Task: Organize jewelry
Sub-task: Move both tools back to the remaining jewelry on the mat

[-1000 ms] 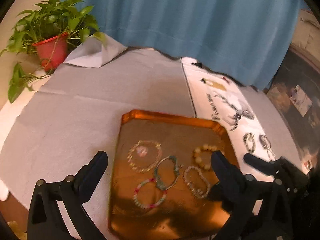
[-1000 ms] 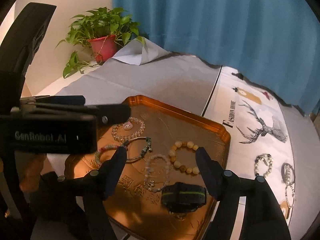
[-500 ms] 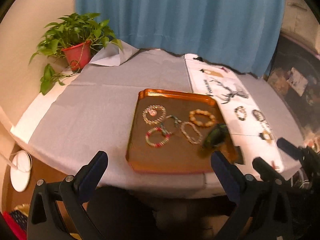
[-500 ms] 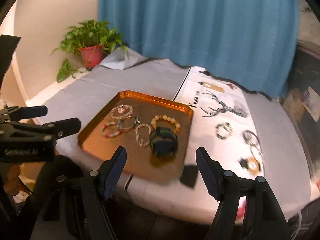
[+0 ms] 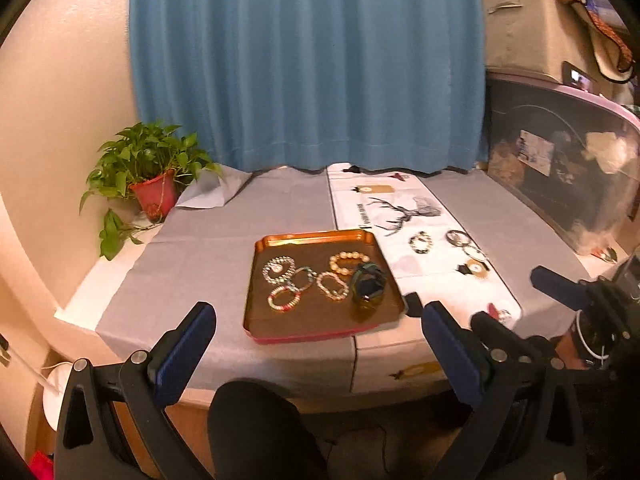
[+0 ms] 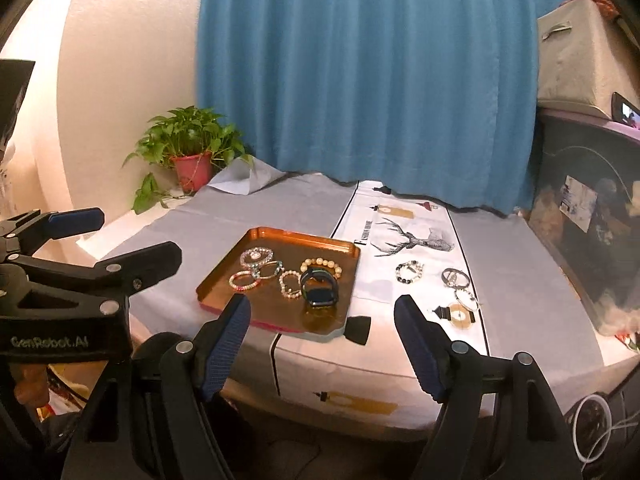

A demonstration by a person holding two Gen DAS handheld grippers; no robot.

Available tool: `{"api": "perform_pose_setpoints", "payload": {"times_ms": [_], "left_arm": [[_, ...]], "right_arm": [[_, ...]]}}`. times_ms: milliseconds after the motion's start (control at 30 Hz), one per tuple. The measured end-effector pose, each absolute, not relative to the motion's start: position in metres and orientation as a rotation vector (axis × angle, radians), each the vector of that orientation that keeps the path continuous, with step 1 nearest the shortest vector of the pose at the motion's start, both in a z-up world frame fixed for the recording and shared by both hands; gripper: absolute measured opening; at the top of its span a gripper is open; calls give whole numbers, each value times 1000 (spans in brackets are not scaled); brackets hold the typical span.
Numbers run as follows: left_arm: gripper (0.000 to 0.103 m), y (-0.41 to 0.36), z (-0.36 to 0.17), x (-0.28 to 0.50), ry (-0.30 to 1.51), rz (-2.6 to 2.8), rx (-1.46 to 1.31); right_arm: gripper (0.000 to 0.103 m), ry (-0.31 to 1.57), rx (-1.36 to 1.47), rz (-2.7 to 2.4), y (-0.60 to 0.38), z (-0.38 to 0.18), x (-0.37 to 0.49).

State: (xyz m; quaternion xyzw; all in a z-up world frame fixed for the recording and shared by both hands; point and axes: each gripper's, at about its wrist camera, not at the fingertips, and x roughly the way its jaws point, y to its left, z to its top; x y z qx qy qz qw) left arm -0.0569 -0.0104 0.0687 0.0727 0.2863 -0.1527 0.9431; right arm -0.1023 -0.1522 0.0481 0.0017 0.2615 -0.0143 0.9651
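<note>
Left gripper [image 5: 316, 354]: black frame; blue ribbed pads; silver screws at pivots
Right gripper [image 6: 322, 346]: same black frame, blue pads, silver screws
Marking: white "GenRobot.AI" lettering on left gripper body, seen from right wrist view

A glossy, copper-toned metal finish is seen on the tray [image 6: 224, 276], matt grey cloth on the table [image 6: 304, 208], and ribbed blue rubbery pads [image 6: 224, 344] on matt black plastic gripper arms.
</note>
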Motion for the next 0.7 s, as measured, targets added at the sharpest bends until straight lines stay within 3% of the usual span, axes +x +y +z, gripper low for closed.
{"api": "perform_pose_setpoints", "payload": {"times_ms": [700], "left_arm": [[102,-20,51,-54,625,-280,171]], "right_arm": [[75,578,56,-37,-166,30,-104]]}}
